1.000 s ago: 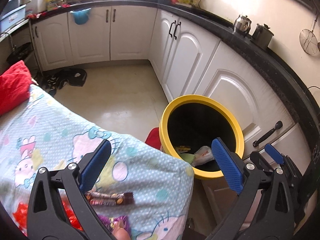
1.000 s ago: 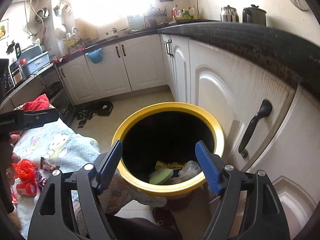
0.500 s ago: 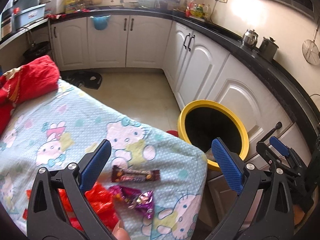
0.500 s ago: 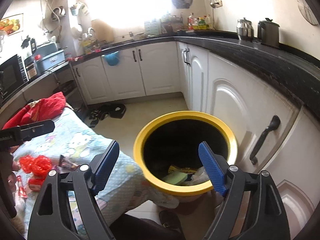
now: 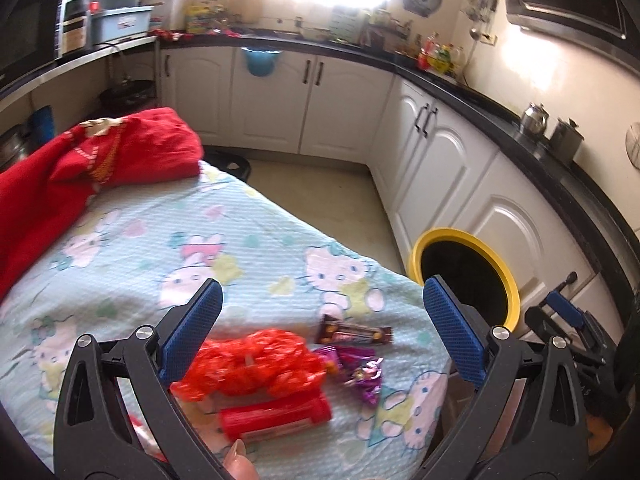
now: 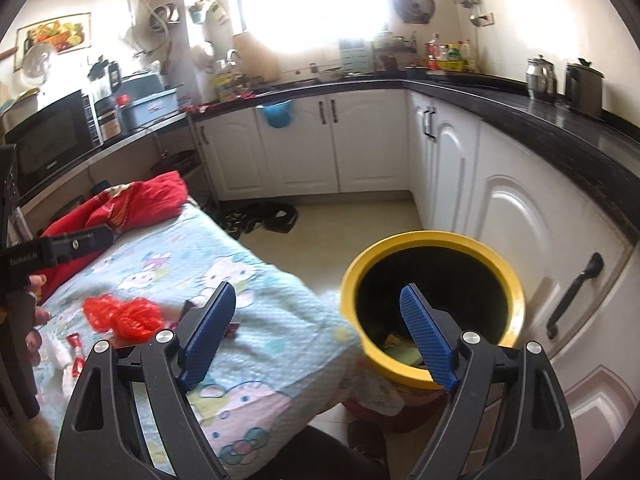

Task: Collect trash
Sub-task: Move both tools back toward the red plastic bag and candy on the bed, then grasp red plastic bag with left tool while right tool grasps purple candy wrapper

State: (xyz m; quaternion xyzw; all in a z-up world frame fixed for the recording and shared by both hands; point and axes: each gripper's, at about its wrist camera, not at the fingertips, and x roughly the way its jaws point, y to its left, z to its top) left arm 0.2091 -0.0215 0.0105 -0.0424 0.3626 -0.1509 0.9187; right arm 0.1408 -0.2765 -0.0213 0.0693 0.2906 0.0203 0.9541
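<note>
Trash lies on the Hello Kitty cloth point(image 5: 224, 240): a crumpled red plastic bag point(image 5: 256, 364), a red tube point(image 5: 276, 414), a brown candy bar wrapper point(image 5: 354, 332) and purple foil wrappers point(image 5: 360, 372). My left gripper point(image 5: 322, 336) is open and empty, above the red bag and wrappers. The yellow-rimmed bin point(image 6: 432, 308) stands beside the table, with trash at its bottom. My right gripper point(image 6: 318, 336) is open and empty, between the table's edge and the bin; it also shows at the right of the left wrist view point(image 5: 568, 316). The red bag shows in the right wrist view point(image 6: 120, 316).
A red garment point(image 5: 80, 176) lies at the table's far left. White cabinets point(image 6: 512, 216) with a black counter run behind the bin; a black handle point(image 6: 572, 296) sticks out near it. Dark shoes point(image 6: 264, 216) lie on the floor.
My left gripper has swung left from over the bin to over the trash on the table. My right gripper has drawn back and up from the bin. Both stayed open.
</note>
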